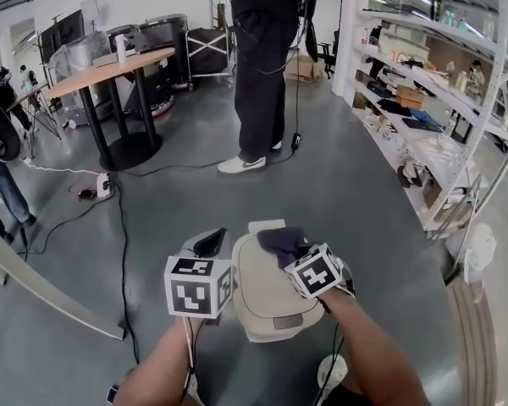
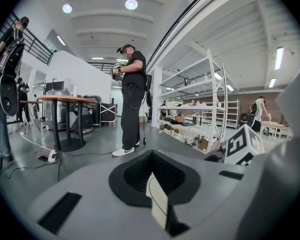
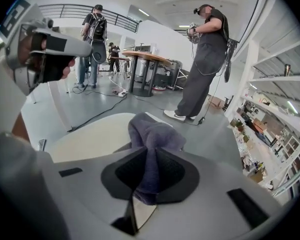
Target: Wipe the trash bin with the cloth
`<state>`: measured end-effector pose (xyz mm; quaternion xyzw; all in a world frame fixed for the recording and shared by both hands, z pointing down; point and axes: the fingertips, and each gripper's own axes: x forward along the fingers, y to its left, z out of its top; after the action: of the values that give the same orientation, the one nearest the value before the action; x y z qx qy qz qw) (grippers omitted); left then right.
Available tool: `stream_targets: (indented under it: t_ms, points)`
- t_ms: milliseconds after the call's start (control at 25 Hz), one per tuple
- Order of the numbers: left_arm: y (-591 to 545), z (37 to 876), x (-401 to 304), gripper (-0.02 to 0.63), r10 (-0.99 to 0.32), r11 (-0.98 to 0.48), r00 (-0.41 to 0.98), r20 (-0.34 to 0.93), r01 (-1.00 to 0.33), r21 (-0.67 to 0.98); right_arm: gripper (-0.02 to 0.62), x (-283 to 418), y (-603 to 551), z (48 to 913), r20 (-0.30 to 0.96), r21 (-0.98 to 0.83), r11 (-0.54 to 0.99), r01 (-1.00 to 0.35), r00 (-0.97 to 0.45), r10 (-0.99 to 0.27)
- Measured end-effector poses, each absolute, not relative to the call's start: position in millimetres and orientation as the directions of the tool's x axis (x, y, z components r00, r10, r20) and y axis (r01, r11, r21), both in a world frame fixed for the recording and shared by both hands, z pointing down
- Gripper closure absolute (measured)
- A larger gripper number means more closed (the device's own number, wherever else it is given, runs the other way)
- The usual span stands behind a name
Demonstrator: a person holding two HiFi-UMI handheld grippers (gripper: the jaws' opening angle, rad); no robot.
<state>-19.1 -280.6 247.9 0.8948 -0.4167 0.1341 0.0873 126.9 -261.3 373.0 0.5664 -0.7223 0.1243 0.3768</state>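
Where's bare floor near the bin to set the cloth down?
Bare floor lies right of the trash bin, between the standing person's shoe and the shelving. Left is crowded: a cable and a plank. The right gripper holds the cloth atop the bin.

One bin [image 1: 267, 303], one cloth [image 1: 277, 238], two grippers [image 1: 208, 244] [image 1: 290, 249] and one round table [image 1: 110, 68] share the floor.

Glossy grey floor [image 1: 356, 184], beige trash bin [image 1: 262, 303] standing on it, black cables [image 1: 123, 260] trailing, white power strip [image 1: 103, 184]
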Motion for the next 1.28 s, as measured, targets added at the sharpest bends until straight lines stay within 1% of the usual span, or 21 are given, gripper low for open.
stream_targets:
  t_ms: [120, 240, 440, 720, 840, 1040, 1280]
  points:
    - [-279.6, 249.0, -18.3, 0.606, -0.721, -0.640, 0.617, 0.314, -0.768, 0.039, 0.545, 132.2, -261.4, 370.8, 0.683, 0.265, 0.318, -0.910, -0.055, -0.728]
    - [-279.5, 245.7, -17.1, 0.606, -0.723, -0.640, 0.620, 0.306, -0.767, 0.042, 0.545, 139.8, -260.6, 369.9, 0.687, 0.233, 0.290, -0.928, -0.054, -0.725]
    - [-278.2, 239.6, -24.1, 0.606, -0.728, -0.637, 0.619, 0.297, -0.770, 0.044, 0.546, 118.9, -263.2, 341.9, 0.614, 0.114, 0.282, -0.953, -0.155, -0.774]
    - [-281.5, 240.1, -42.0, 0.606, -0.737, -0.620, 0.607, 0.297, -0.782, 0.062, 0.545, 54.3, -259.7, 333.4, 0.593, 0.048, 0.395, -0.917, -0.292, -0.751]
    - [-280.2, 240.1, -44.8, 0.606, -0.737, -0.622, 0.605, 0.302, -0.782, 0.046, 0.546, 35.1, -253.6, 336.3, 0.610, 0.029, 0.438, -0.899, -0.331, -0.720]
    - [-283.3, 244.8, -60.2, 0.606, -0.743, -0.607, 0.590, 0.317, -0.793, 0.053, 0.545, 9.6, -244.7, 351.8, 0.664, 0.087, 0.507, -0.858, -0.329, -0.671]
    - [-275.9, 248.0, -59.5, 0.606, -0.735, -0.615, 0.596, 0.323, -0.787, 0.054, 0.545, 9.5, -238.9, 366.7, 0.708, 0.127, 0.530, -0.839, -0.298, -0.641]
